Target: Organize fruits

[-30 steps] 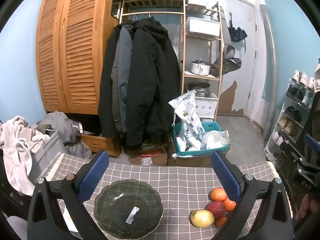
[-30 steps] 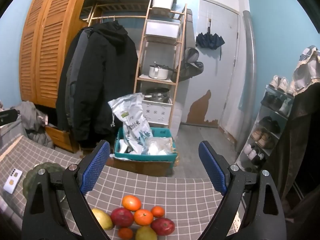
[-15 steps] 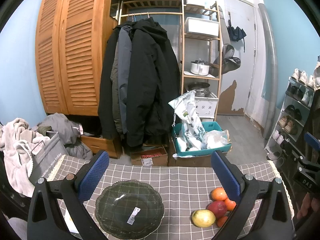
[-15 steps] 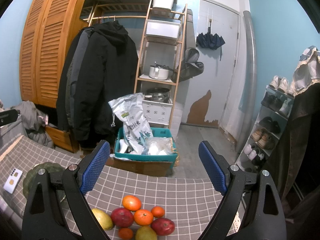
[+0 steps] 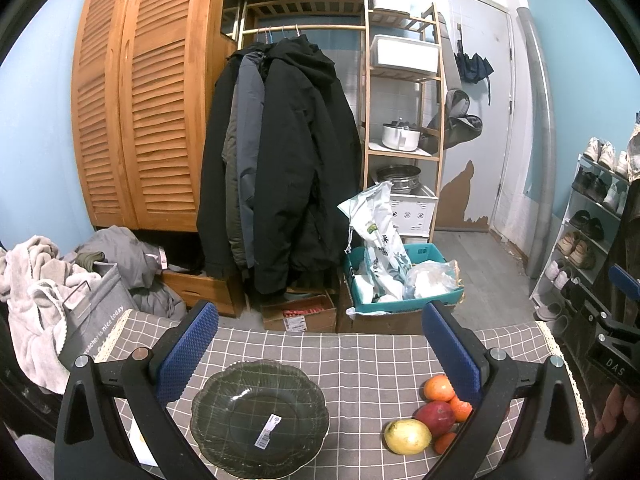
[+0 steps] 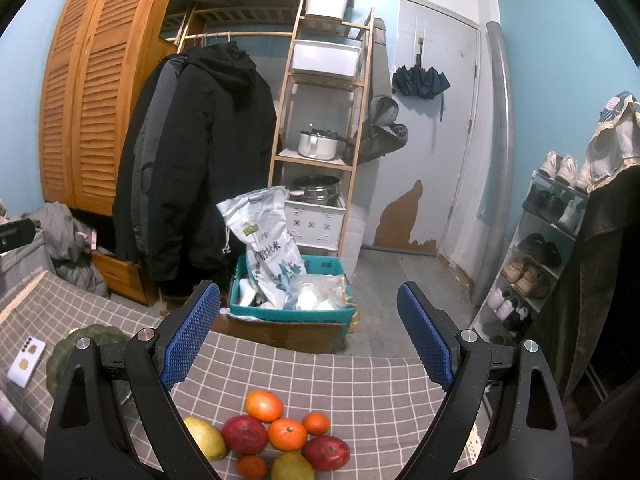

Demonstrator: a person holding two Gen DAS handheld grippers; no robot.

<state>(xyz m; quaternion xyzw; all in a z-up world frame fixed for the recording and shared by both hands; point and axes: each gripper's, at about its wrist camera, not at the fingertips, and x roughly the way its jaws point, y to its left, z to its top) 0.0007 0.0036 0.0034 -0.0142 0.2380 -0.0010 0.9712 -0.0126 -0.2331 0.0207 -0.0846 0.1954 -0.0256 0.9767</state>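
- We noted a scalloped dark glass plate (image 5: 260,416) on the grey checked tablecloth (image 5: 360,360).
- Fruit pile (image 6: 280,436), glossy, lay right of it.
- Left gripper (image 5: 320,352) and right gripper (image 6: 308,336) gaped wide, holding nothing.

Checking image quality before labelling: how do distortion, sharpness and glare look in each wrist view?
Left wrist view: strong fisheye bending at the edges, black corners; glass plate and fruits sharp, no real glare. Right wrist view: same curvature; fruits crisp under even indoor light, frame edges dim.
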